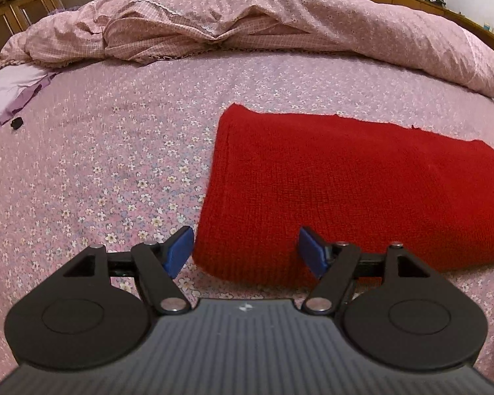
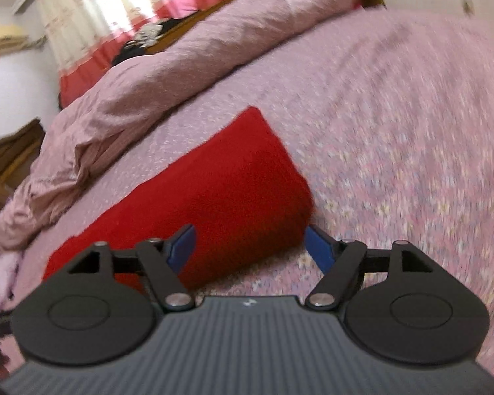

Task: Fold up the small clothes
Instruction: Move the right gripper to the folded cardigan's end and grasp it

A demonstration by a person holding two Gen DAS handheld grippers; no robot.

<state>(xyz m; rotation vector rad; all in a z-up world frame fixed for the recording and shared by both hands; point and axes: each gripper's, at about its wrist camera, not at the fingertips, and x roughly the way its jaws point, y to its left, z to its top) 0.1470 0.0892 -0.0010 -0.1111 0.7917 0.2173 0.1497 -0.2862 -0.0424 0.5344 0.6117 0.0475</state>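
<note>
A red knitted garment [image 1: 339,184] lies folded into a flat rectangle on the flowered pink bedsheet [image 1: 98,164]. In the left wrist view my left gripper [image 1: 247,250] hovers over the garment's near left corner, its blue pads [image 1: 179,250] wide apart and touching nothing. In the blurred, tilted right wrist view the same red garment [image 2: 214,191] runs from lower left to upper middle. My right gripper [image 2: 250,250] stands open over its near right corner, with the cloth below the gap and the pads [image 2: 319,247] not pressing on it.
A crumpled pink duvet [image 1: 247,23] is heaped along the far side of the bed. A lilac cloth [image 1: 10,92] and a small black object [image 1: 16,123] lie at the far left. Wooden cabinets [image 1: 16,3] and red-and-cream curtains [image 2: 131,6] stand beyond the bed.
</note>
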